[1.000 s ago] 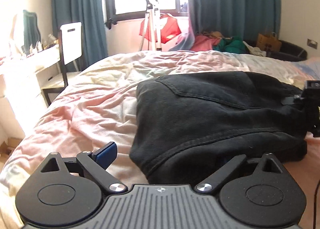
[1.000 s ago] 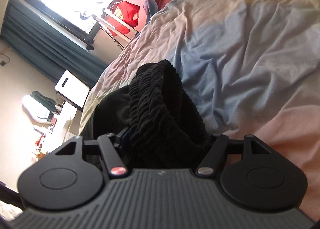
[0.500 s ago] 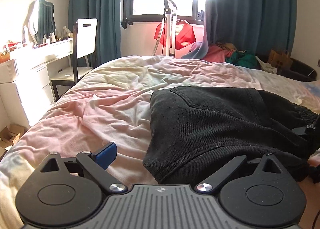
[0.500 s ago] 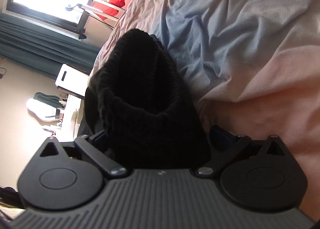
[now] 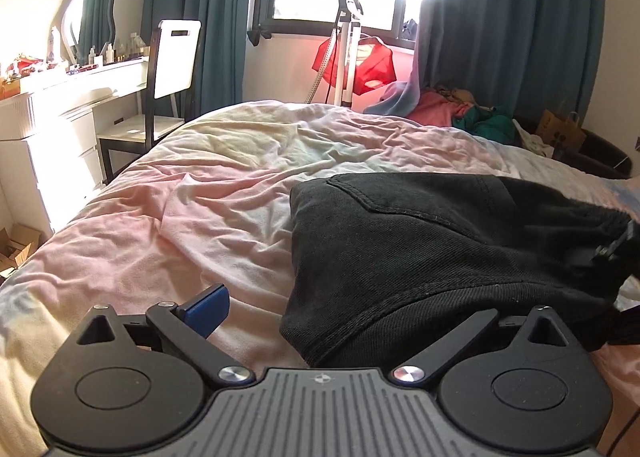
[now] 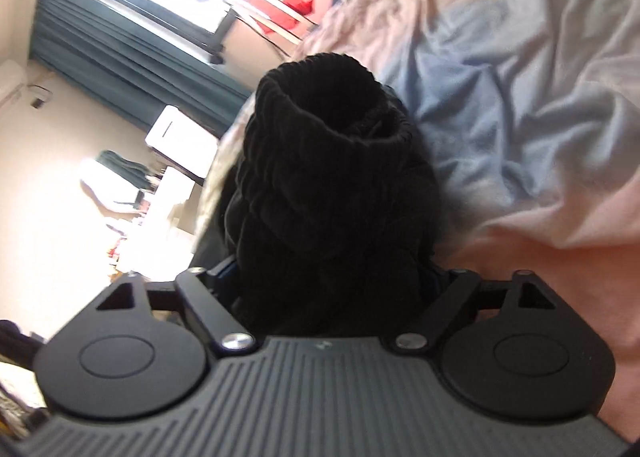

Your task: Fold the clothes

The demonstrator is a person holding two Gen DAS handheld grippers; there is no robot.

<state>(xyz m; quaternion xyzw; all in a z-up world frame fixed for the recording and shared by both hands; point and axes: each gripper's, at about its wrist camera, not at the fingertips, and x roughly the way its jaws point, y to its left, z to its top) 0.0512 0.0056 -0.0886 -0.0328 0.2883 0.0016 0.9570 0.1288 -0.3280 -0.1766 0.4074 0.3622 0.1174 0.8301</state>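
Black pants [image 5: 420,241] with a stitched back pocket lie folded on the bed, filling the right half of the left wrist view. My left gripper [image 5: 328,313] stands open at their near hem. Its blue left pad [image 5: 206,311] rests over bare sheet, while the right finger is hidden under the cloth. My right gripper [image 6: 328,277] is shut on the bunched elastic waistband of the black pants [image 6: 328,177], which rises as a thick roll between its fingers. The right gripper [image 5: 614,253] also shows at the far right edge of the left wrist view.
The pastel pink, yellow and blue bed sheet [image 5: 224,193] is wrinkled. A white chair [image 5: 172,57] and a white dresser [image 5: 52,113] stand to the left. A clothes steamer [image 5: 346,53] and a pile of clothes [image 5: 460,113] sit by the window.
The right gripper's jaws widened half a second ago and have narrowed again on the waistband. The left camera has tilted up and shows more of the room. The pants sit further right in its view.
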